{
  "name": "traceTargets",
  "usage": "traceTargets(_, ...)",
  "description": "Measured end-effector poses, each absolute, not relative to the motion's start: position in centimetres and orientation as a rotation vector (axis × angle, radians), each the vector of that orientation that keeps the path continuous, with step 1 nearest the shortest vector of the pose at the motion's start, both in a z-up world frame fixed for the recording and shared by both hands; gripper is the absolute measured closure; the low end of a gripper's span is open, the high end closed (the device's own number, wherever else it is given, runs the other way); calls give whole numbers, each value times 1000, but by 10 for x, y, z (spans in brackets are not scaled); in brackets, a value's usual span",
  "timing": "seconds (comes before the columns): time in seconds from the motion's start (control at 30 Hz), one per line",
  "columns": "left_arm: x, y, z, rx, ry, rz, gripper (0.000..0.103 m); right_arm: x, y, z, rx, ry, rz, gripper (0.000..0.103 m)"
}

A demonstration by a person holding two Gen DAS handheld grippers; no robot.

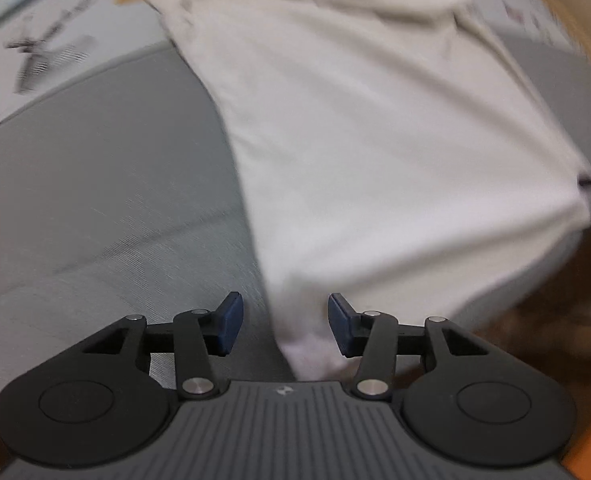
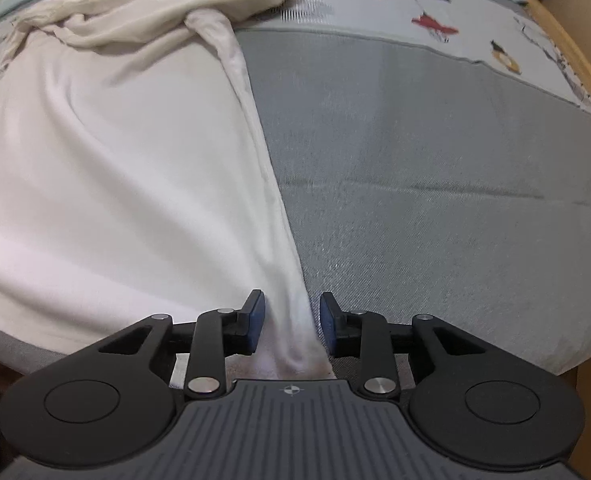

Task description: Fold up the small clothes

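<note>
White garment (image 2: pixel 115 152) spread flat on grey bed (image 2: pixel 435 184), far end bunched toward patterned edge. Left gripper (image 1: pixel 284 324) fingers apart, near corner of cloth between, not pinched. Right gripper (image 2: pixel 291 322) fingers apart around other near corner, pads clear

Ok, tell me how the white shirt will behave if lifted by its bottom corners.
The white shirt is probably floppy: it lies in soft wrinkles and its top is bunched. It looks thin and light, so it should sag between both grippers and may drag on the grey cover.
</note>
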State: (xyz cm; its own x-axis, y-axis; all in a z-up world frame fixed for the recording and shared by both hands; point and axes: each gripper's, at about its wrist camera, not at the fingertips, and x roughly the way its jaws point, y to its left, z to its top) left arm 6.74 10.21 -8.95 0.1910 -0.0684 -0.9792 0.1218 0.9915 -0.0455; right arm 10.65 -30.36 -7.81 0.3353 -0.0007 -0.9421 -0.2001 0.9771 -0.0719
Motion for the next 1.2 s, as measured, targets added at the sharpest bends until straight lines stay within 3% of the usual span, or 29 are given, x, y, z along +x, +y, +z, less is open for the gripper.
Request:
traceTargets(0.03,66,94,-92,87,1383,-145,54,105,-305,-82,-192,1235,133,71)
traceTargets(0.1,65,84,-99,164,1399,-176,92,110,-305,-91,-199,1260,136,72)
traceTargets(0.13,62,80,-102,215,1410,-184,102,109,-305,-91,-202,1263,138,72)
traceTargets(0.2,55,75,-106,333,1419,-187,102,107,-303,-90,-188,1273,168,98)
traceTargets(0.3,49,80,-109,442,1434,-106,103,103,-299,-90,-183,1289,221,98)
traceTargets(0.4,47,86,-117,559,1460,-23,103,101,-295,-95,-247,1313,234,98)
traceTargets(0.53,55,86,-86,356,1332,-83,96,100,-289,-88,-290,1258,210,96)
traceTargets(0.6,62,84,-70,247,1260,-120,96,101,-287,-76,-294,1174,214,87)
traceTargets(0.73,72,66,-64,124,1252,-180,95,109,-287,-69,-229,1122,244,81)
traceTargets(0.8,76,52,-70,134,1293,-200,85,112,-284,-86,-255,1204,247,78)
traceTargets(0.83,80,50,-79,152,1337,-202,66,111,-282,-98,-296,1264,247,77)
traceTargets(0.87,81,43,-88,192,1389,-194,56,107,-278,-100,-333,1253,253,76)
traceTargets(1.0,82,17,-97,336,1416,-193,56,111,-273,-86,-305,1189,251,76)
traceTargets(1.2,107,6,-52,182,1190,-111,53,119,-263,-62,-211,1043,235,76)
